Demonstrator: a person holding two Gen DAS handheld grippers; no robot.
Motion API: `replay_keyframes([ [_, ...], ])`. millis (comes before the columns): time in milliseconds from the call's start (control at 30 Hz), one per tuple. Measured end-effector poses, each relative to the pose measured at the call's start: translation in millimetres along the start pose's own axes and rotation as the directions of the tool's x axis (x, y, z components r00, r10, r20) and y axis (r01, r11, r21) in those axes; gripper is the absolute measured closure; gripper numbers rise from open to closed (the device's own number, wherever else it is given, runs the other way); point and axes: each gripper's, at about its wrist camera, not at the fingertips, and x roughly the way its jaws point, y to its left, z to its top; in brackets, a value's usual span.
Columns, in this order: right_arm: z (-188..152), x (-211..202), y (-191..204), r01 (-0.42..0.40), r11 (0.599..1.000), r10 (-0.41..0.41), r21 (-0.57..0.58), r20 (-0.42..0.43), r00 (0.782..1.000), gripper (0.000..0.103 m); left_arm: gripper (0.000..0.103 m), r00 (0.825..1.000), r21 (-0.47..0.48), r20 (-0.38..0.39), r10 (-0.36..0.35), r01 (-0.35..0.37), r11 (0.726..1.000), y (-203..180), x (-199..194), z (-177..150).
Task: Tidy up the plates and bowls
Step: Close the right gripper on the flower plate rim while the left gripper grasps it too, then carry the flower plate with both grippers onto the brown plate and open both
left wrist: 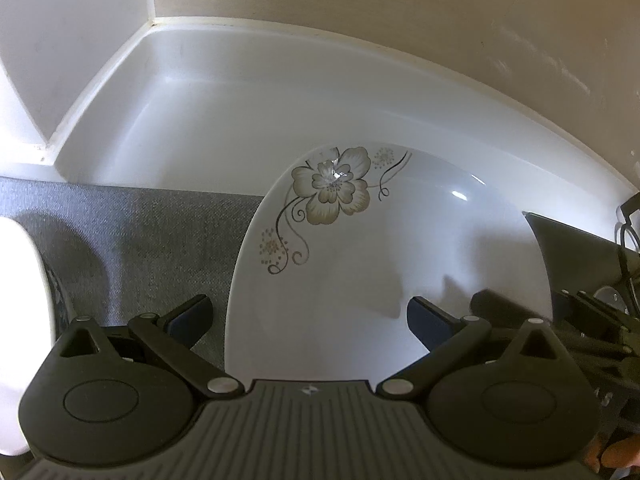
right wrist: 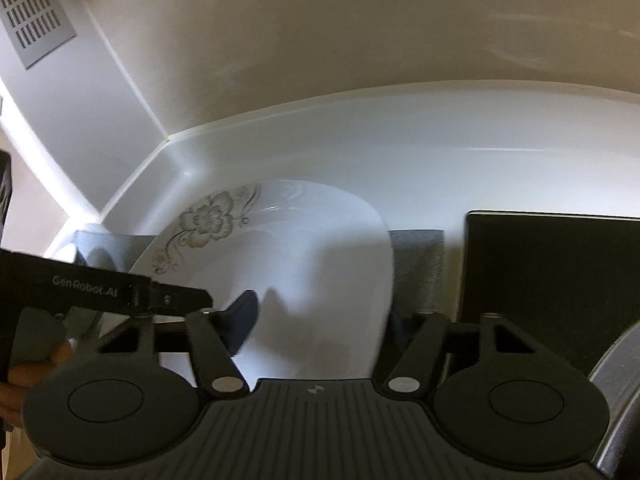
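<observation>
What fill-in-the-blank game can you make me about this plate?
1. The white plate has a ___ painted on it.
2. The plate lies on a mat whose colour is ___.
3. The left gripper has its jaws ___, one finger over the mat and one over the plate.
Missing words: flower, grey, open.

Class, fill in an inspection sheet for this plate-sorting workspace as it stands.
Surface: grey mat on a white counter with a raised rim.
Job's things: floral plate partly over the mat; part of a white dish at left.
Clutter: black box.
Grippers: left gripper open, straddling the plate's rim; right gripper open, likewise.
Cables: thin black wire.
Surroundings: beige wall, vent grille.
</observation>
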Motion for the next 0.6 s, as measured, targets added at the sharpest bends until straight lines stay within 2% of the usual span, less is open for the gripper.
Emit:
replay_keyframes([
  [67,0.5,-0.1,-5.3,0.002,1.0,-0.002,0.017,0.003,1.0,0.047,0.0,1.0,0.005,0.001,0.002,-0.002,1.0,-0.7,1.4,-0.3],
  [333,-3.2,2.7,-6.1,-0.013,1.0,0.013,0.004,0.032,0.999,0.048,0.002,1.0,0.037,0.005,0.018,-0.018,0.999,-7.4,0.9,-2.0],
  [367,-4.0,2.8,-5.8,-0.012,1.0,0.012,-0.002,0.037,0.999,0.054,0.013,0.999,0.057,0.013,0.031,-0.031,0.998,-10.2,-1.1,-2.7],
  [400,-3.9,2.9,-5.7,0.002,1.0,-0.002,-0.002,0.038,0.999,0.058,0.021,0.998,0.082,0.037,0.04,-0.043,0.996,-12.9,-5.2,-3.6],
  [433,-3.1,0.2,-8.6,0.007,1.0,-0.007,0.008,0.034,0.999,0.063,0.024,0.998,0.086,0.04,0.053,-0.056,0.995,-14.6,-7.8,-3.8],
  [533,2.6,-0.6,-20.0,0.0,0.997,-0.001,0.076,0.017,1.0,0.076,0.044,0.998,0.02,0.031,0.046,-0.047,0.999,-2.1,-13.8,-0.8],
  [567,3.8,-0.7,-22.5,-0.003,0.996,0.002,0.085,0.012,1.0,0.077,0.05,0.999,0.01,0.027,0.036,-0.037,0.999,2.2,-15.8,-0.3],
  [600,4.6,-0.9,-23.4,-0.003,0.996,0.002,0.085,0.007,1.0,0.077,0.05,0.999,0.008,0.026,0.027,-0.027,1.0,4.6,-18.0,-0.3],
])
